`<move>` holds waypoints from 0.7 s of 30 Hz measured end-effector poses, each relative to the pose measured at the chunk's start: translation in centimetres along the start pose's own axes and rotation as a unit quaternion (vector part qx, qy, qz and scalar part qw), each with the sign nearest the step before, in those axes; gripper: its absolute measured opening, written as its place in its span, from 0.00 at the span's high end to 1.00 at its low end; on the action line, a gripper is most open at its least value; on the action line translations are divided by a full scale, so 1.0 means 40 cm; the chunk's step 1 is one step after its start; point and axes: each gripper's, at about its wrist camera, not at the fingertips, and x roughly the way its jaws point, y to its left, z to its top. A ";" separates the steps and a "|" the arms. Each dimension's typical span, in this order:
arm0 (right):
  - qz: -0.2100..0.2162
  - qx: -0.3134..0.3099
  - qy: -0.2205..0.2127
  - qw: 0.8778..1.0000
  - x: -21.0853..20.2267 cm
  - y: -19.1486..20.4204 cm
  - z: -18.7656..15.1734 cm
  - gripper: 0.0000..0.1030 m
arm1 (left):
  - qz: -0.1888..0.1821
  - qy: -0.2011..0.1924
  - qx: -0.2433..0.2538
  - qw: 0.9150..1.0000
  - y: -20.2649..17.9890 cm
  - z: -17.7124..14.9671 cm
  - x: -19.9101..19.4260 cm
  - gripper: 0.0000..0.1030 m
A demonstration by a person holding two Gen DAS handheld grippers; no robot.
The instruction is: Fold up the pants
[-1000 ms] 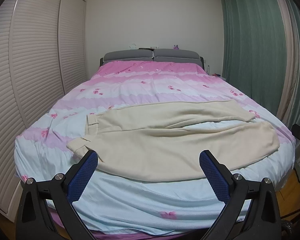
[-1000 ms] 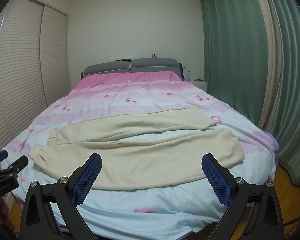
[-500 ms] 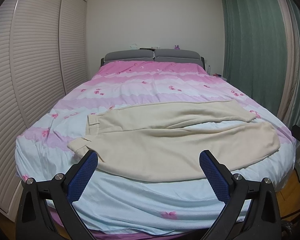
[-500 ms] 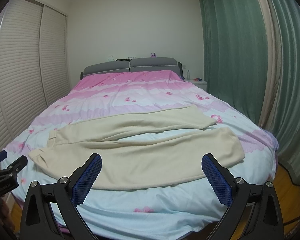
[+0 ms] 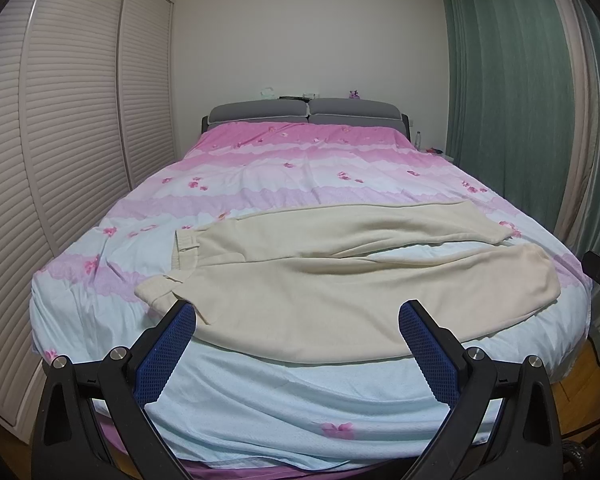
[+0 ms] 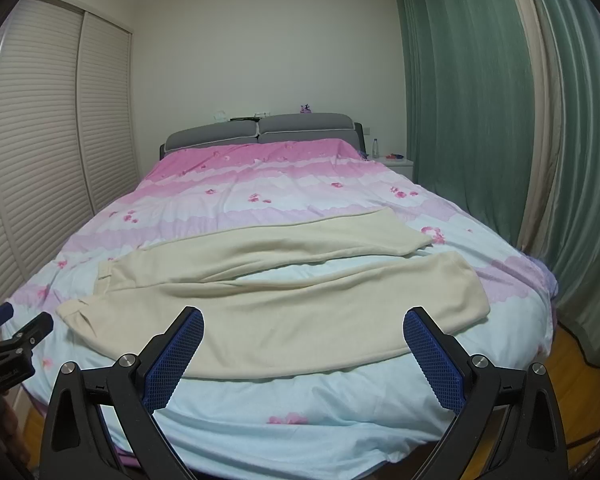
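Note:
Cream pants [image 5: 340, 280] [image 6: 292, 296] lie flat across the foot of the bed, waistband to the left, both legs stretching right and slightly apart at the cuffs. My left gripper [image 5: 298, 316] hovers open before the bed's front edge, its blue pads [image 5: 168, 352] empty, its left pad over the waistband corner. My right gripper [image 6: 304, 320] is also open and empty, held in front of the near leg. The left gripper shows at the left edge of the right wrist view.
The bed [image 5: 284, 408] has a pink, white and light blue floral cover and a grey headboard [image 5: 304, 111]. Louvred wardrobe doors [image 5: 60, 160] run along the left. Green curtains [image 6: 480, 120] hang on the right, with a white nightstand [image 6: 398, 166] beside the headboard.
Both views have tilted down very slightly. The pants have not moved and both grippers stay open.

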 end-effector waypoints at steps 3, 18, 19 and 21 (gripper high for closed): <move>0.000 0.000 0.001 1.000 0.001 0.002 -0.001 0.02 | 0.001 0.000 0.001 1.000 0.000 0.000 -0.001 0.00; 0.000 0.002 0.002 1.000 0.003 -0.001 -0.001 0.02 | 0.003 -0.002 0.000 1.000 0.001 -0.002 -0.004 0.00; 0.001 0.002 0.002 1.000 0.003 -0.001 -0.003 0.02 | 0.003 -0.002 0.000 1.000 0.000 -0.002 -0.005 0.00; 0.000 0.002 0.002 1.000 0.003 0.001 -0.003 0.02 | 0.003 -0.002 0.000 1.000 0.000 -0.002 -0.005 0.00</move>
